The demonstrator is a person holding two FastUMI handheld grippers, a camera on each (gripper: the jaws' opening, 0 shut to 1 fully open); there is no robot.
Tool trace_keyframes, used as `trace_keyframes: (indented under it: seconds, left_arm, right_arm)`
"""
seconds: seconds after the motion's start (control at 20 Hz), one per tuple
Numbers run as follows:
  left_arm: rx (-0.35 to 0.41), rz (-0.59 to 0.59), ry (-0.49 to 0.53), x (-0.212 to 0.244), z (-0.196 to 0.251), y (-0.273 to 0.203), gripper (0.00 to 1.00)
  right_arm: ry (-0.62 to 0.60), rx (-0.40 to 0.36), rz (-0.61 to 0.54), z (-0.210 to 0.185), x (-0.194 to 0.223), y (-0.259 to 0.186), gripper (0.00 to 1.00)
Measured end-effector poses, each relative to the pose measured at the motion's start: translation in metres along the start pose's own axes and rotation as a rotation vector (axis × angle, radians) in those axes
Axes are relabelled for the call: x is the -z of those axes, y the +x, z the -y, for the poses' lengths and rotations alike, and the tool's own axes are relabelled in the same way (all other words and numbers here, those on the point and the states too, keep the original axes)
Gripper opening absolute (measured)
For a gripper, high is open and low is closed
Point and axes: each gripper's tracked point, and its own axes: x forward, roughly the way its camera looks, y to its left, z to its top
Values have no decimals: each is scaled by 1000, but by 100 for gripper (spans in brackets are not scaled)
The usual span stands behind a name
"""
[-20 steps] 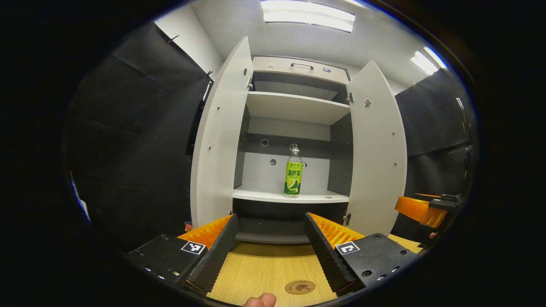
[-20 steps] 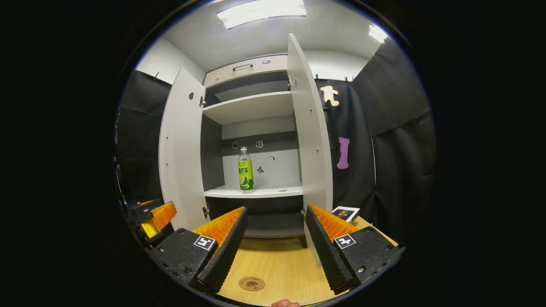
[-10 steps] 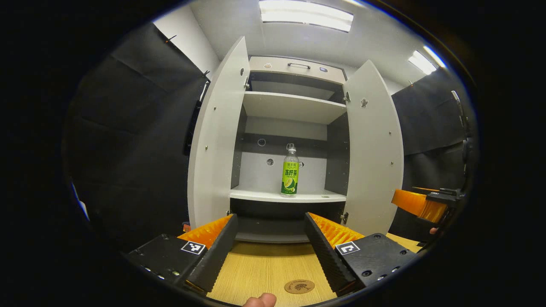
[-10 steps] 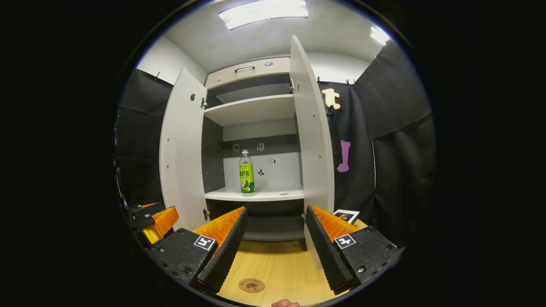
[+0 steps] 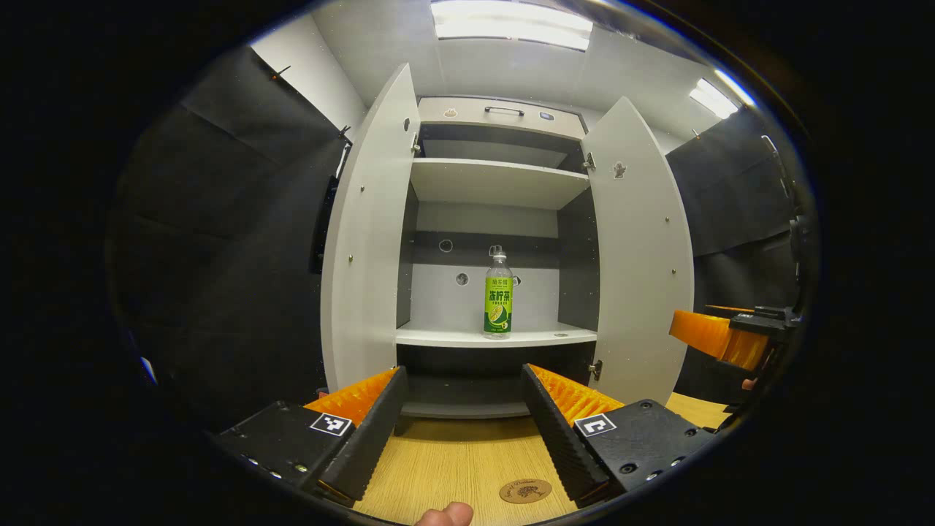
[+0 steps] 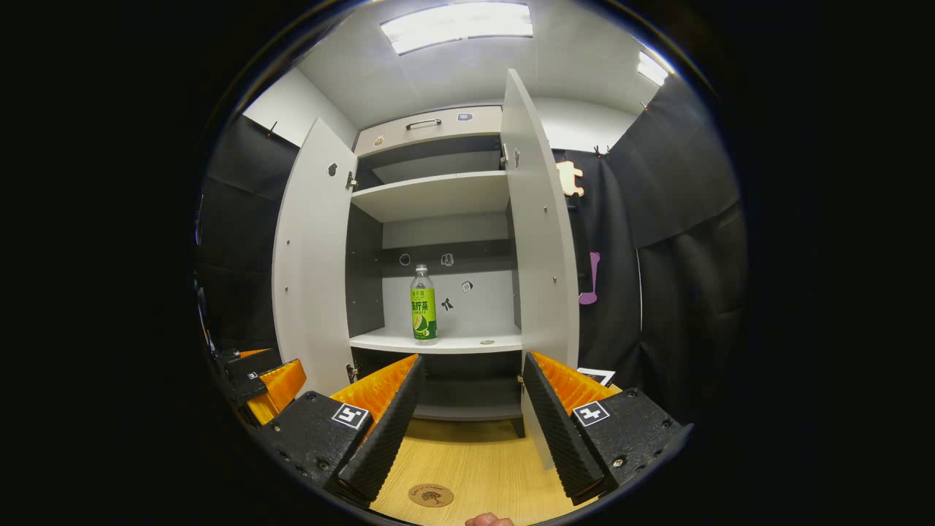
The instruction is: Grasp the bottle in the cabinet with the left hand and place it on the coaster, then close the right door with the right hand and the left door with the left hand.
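Now | bottle [image 5: 498, 296] slightly lower in left gripper view | doors open

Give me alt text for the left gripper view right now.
A green-labelled bottle stands upright on the lower shelf of a cabinet with both doors open. The left gripper is open, low in front over a wooden table, with a round coaster near it.
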Motion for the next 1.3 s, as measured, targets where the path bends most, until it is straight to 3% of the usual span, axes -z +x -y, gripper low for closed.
trace_keyframes:
  seconds: [0.05,0.1,0.4,0.45,0.5,0.9,1.1,1.3]
  left_arm:
    - [2,0,1,1,1,3,99]
    - [7,-5,1,3,3,6,94]
    - [9,-33,-23,5,18,28,95]
    - [4,-34,-27,5,19,31,99]
    - [-5,-31,-23,5,19,34,95]
    - [-105,-45,-25,17,24,51,95]
    - [-93,-43,15,16,28,57,95]
    - [-45,-81,-28,26,36,60,95]
  right_arm:
    - [-8,4,-9,-2,2,2,84]
    - [-18,3,-15,-5,3,6,83]
    - [-27,-29,-42,-4,2,23,84]
    - [-34,-22,-48,-2,3,26,84]
    - [-40,-23,-57,1,5,29,84]
    - [-4,-81,-150,13,27,39,84]
    - [15,-83,-167,23,33,46,84]
    - [13,-60,-135,28,30,50,84]
